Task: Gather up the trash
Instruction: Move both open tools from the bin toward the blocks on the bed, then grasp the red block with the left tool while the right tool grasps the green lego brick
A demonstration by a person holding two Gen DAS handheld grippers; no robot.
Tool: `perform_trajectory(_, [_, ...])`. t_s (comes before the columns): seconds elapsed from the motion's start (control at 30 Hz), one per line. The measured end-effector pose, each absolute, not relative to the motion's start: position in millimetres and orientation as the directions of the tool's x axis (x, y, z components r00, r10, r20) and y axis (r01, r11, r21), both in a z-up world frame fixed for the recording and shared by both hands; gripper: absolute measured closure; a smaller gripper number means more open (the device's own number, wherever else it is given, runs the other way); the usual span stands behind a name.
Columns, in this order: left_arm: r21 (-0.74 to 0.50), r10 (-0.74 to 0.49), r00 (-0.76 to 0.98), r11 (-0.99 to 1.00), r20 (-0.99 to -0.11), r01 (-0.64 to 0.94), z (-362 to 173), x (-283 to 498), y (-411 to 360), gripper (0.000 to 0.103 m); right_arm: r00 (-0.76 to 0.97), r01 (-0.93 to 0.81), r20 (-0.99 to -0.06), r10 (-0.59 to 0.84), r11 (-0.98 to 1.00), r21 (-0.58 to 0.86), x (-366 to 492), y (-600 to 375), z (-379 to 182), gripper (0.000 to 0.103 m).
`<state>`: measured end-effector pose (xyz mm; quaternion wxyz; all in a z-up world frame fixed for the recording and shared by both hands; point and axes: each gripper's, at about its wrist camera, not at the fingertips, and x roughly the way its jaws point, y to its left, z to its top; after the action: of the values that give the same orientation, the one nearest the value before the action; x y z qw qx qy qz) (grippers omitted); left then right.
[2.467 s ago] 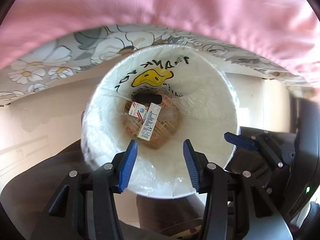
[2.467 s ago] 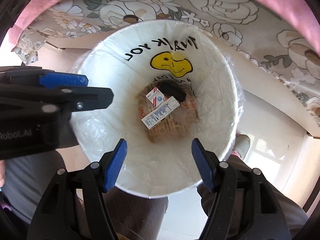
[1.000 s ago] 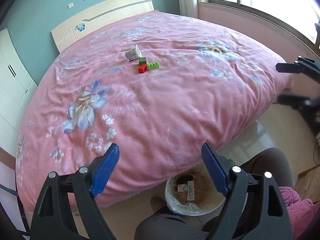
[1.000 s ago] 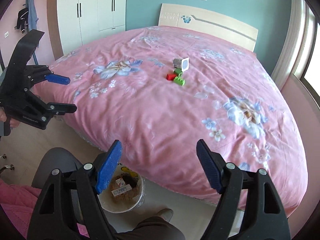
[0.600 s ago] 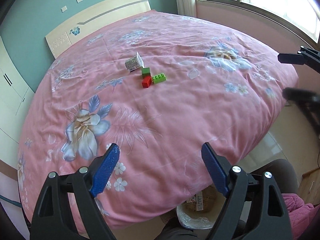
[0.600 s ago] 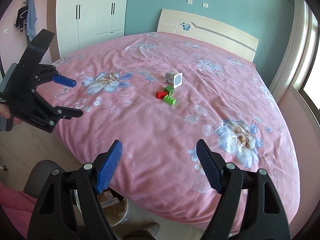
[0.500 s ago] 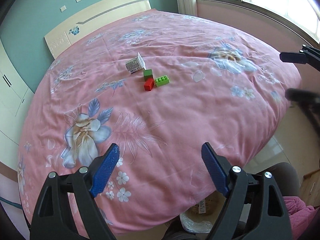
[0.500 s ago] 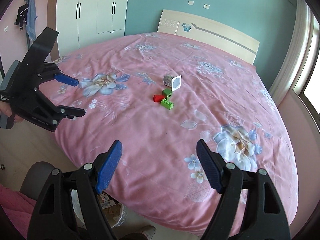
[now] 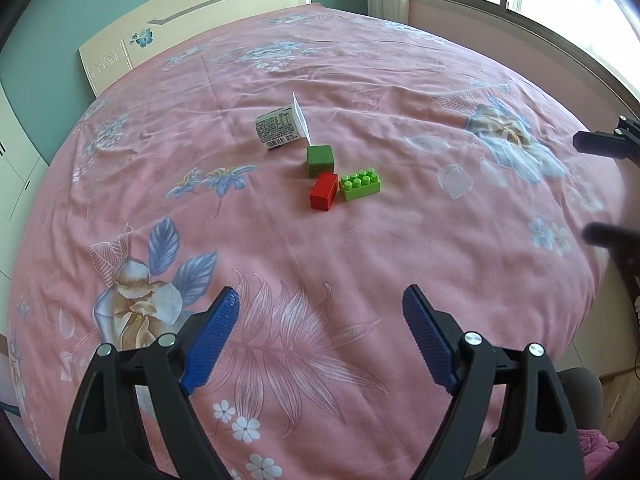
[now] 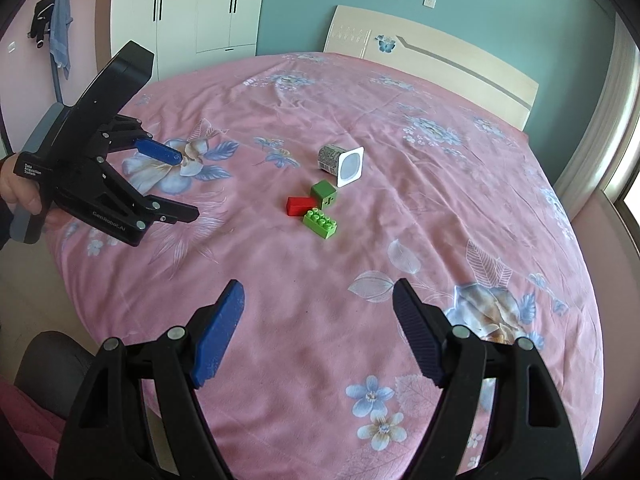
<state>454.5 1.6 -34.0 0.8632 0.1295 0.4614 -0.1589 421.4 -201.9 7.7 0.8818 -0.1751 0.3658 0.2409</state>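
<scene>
Two grippers hang above a pink floral bedspread (image 9: 360,264), both with fingers spread wide and holding nothing. From the left wrist view, the left gripper (image 9: 320,300) fills the lower frame at 6 o'clock, its blue pads (image 9: 210,336) well apart. The right gripper (image 10: 318,294) shows the same stance in its own view, blue pads (image 10: 218,334) splayed.

Near the middle of the bed, toward 12 o'clock from both grippers, lies a small yogurt cup (image 9: 280,128) on its side, its white foil lid (image 10: 350,166) facing the right wrist camera. Just beside it, at its 5 o'clock in the left view, sit three toy blocks: a dark green cube (image 9: 320,160), a red brick (image 9: 324,196) and a studded lime brick (image 9: 360,186), clustered close together. In the right view the left gripper appears at 9 o'clock over the bed's edge.
</scene>
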Motion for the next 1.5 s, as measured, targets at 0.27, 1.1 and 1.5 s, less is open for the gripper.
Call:
perform_trajectory(0.27, [0.071,-0.155,0.495,0.91,-0.855,0.408,-72,509,-5,0.017,0.575,-0.577,-0.759,0.306,0.809,-0.111,477,-191,-32,0.027])
perform_trajectory(1.1, [-0.083,-0.295,0.416,0.886,-0.86,0.457,-120,597,-26,0.057,0.351,-0.758,-0.832,0.429,0.651,0.016,616,-137,-126,0.046])
perform_trajectory(1.5, [-0.116,-0.311,0.411,0.893,-0.857,0.434,-121,599,-30,0.081,0.335,-0.763,-0.839,0.429,0.646,0.026,609,-125,-127,0.08])
